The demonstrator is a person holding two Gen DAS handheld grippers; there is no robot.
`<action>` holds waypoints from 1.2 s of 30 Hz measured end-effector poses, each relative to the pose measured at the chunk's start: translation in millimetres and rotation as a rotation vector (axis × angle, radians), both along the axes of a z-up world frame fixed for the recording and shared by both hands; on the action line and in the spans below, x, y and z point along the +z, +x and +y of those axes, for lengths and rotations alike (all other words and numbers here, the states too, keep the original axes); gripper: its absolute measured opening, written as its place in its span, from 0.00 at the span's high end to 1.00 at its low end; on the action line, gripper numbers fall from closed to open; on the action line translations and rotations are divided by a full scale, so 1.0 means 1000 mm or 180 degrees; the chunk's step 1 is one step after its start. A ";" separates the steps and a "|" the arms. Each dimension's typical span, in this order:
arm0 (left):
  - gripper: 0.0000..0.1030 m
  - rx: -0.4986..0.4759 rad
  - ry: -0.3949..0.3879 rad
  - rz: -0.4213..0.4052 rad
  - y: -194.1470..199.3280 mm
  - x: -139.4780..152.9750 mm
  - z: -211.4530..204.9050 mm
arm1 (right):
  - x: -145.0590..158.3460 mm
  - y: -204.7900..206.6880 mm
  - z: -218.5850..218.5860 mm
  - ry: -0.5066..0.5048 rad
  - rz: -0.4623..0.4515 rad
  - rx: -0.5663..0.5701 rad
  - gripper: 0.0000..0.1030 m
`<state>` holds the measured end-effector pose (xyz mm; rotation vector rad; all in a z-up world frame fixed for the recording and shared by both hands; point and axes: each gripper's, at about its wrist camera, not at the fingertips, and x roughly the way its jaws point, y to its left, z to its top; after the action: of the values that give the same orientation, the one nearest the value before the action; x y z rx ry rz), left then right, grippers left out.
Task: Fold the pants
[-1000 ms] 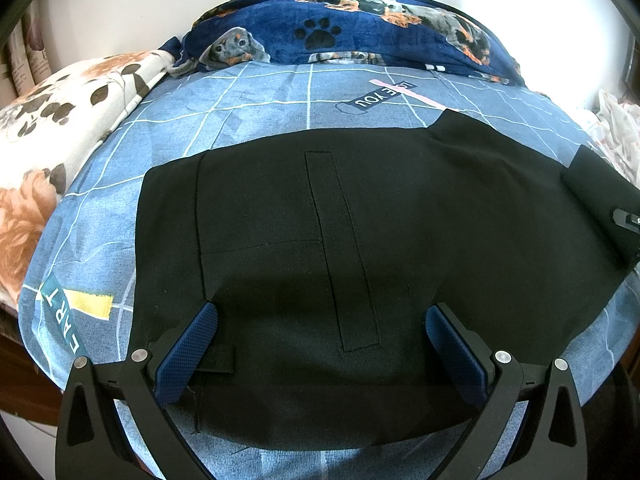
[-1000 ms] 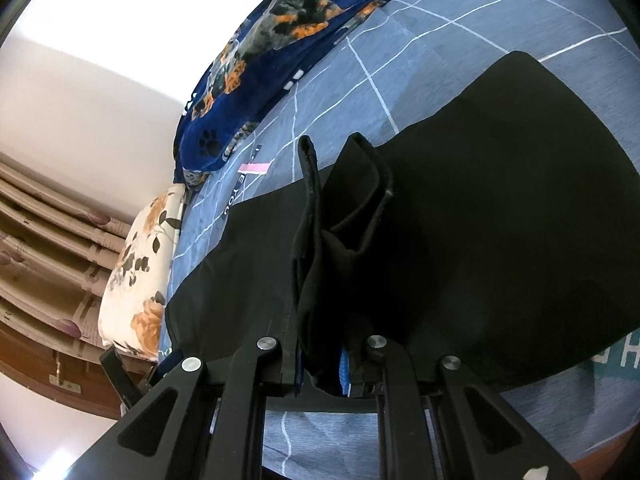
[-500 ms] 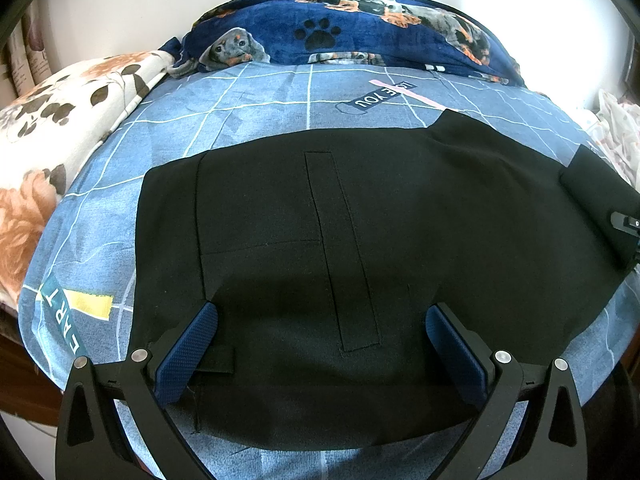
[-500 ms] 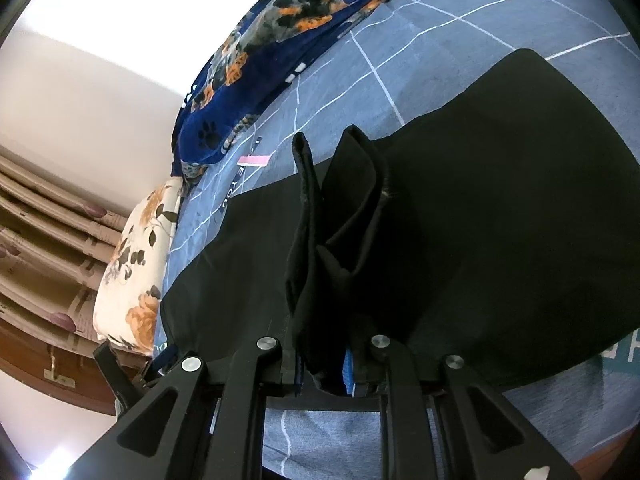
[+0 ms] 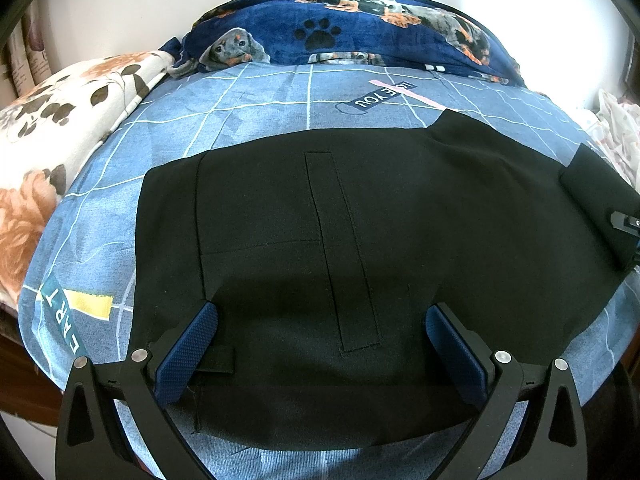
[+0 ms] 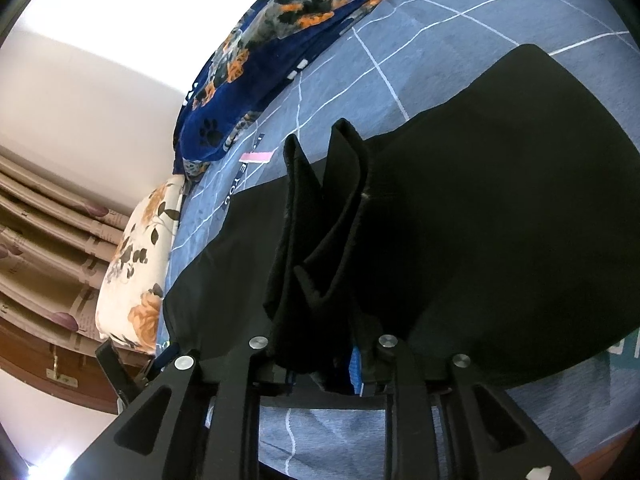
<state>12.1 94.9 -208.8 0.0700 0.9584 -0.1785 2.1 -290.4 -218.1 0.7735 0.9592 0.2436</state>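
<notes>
Black pants (image 5: 340,240) lie spread flat on the blue bed sheet (image 5: 248,112), waist end toward me in the left wrist view. My left gripper (image 5: 320,344) is open, its blue pads (image 5: 188,356) wide apart just above the waist area, holding nothing. My right gripper (image 6: 320,364) is shut on a bunched fold of the pants (image 6: 320,240) and lifts it above the flat part. The lifted fold and the right gripper's tip (image 5: 624,224) show at the right edge of the left wrist view.
A navy dog-print blanket (image 5: 360,40) lies along the far side of the bed. A floral pillow (image 5: 48,128) sits at the left. Curtains (image 6: 40,240) hang beyond the pillow. White cloth (image 5: 616,128) lies at the far right. The bed edge (image 5: 360,460) is just below my left gripper.
My right gripper has raised and carried the gripped fold a little toward the pillow side. My left gripper and the flat part of the pants have not moved.
</notes>
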 end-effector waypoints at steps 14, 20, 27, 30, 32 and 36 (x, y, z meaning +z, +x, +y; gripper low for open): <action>0.00 -0.0001 0.0001 -0.0003 -0.001 0.000 0.000 | 0.002 0.001 0.004 0.0041 0.0024 0.0025 0.68; 0.00 -0.0002 0.0000 -0.0004 -0.001 0.000 0.000 | 0.006 0.001 0.010 0.0007 0.0019 0.0065 0.62; 0.00 -0.0002 0.0001 -0.0006 -0.001 0.000 0.000 | 0.007 0.001 0.013 0.0030 0.0046 0.0088 0.54; 0.00 -0.0003 0.0002 -0.0006 -0.001 0.000 0.000 | 0.008 0.001 0.015 0.0054 0.0047 0.0103 0.51; 0.00 -0.0003 0.0001 -0.0007 -0.001 0.000 0.000 | 0.008 0.001 0.016 0.0072 0.0047 0.0122 0.47; 0.00 -0.0003 0.0001 -0.0008 -0.001 0.000 0.000 | 0.007 0.001 0.019 0.0127 0.0057 0.0166 0.46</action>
<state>10.8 94.9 -209.1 0.0710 0.9560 -0.1789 3.4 -271.7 -210.7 0.7889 0.9947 0.3025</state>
